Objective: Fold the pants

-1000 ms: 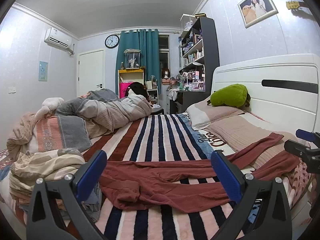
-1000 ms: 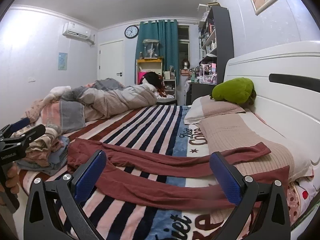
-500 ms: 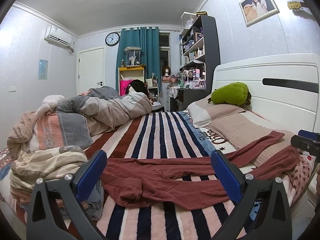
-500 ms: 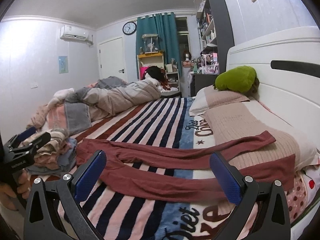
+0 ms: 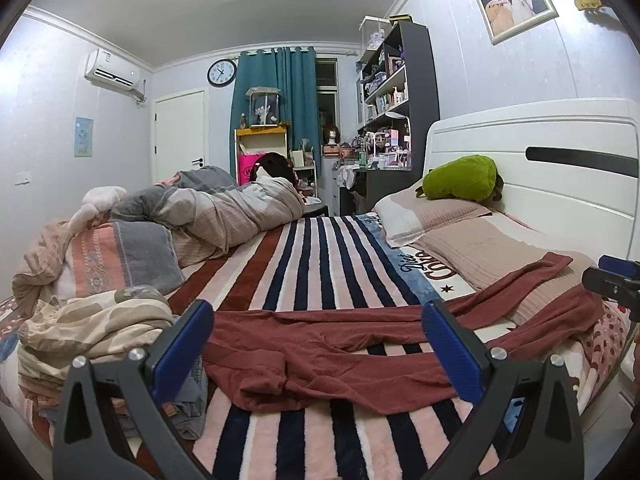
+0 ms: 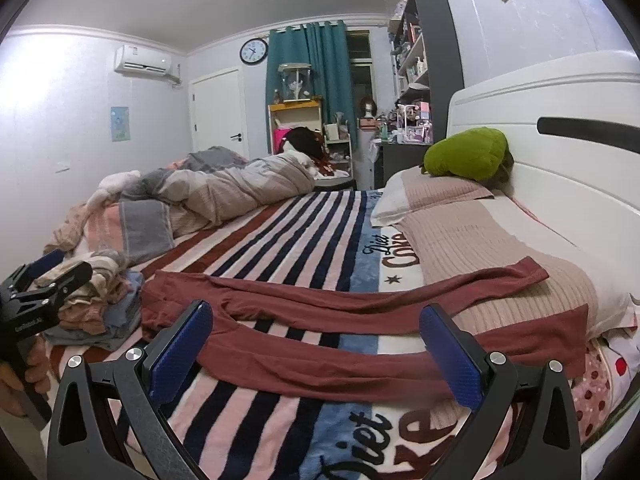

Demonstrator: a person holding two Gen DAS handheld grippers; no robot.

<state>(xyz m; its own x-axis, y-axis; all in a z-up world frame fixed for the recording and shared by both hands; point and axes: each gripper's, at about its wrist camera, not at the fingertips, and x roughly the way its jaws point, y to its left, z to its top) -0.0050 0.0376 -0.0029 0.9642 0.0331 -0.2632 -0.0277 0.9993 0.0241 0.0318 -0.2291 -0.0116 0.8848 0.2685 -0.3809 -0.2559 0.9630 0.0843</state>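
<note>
Striped in navy, pink and dark red, the blanket [image 6: 288, 240] covers a bed [image 5: 560, 168] with a white headboard in a cluttered bedroom. Dark red pants [image 5: 320, 356] lie spread across the near part of the blanket, waist toward a pile of folded clothes [image 5: 92, 328] on the left, both legs [image 6: 360, 308] running right until their cuffs rest on a ribbed beige pillow [image 6: 480, 248]. The left tongs [image 5: 318, 348] hover over the waist end, blue pads spread wide and holding nothing. The right tongs [image 6: 316, 352] hover over the legs, likewise spread and holding nothing. A green plush toy [image 5: 460, 178] sits on the far pillow.
</note>
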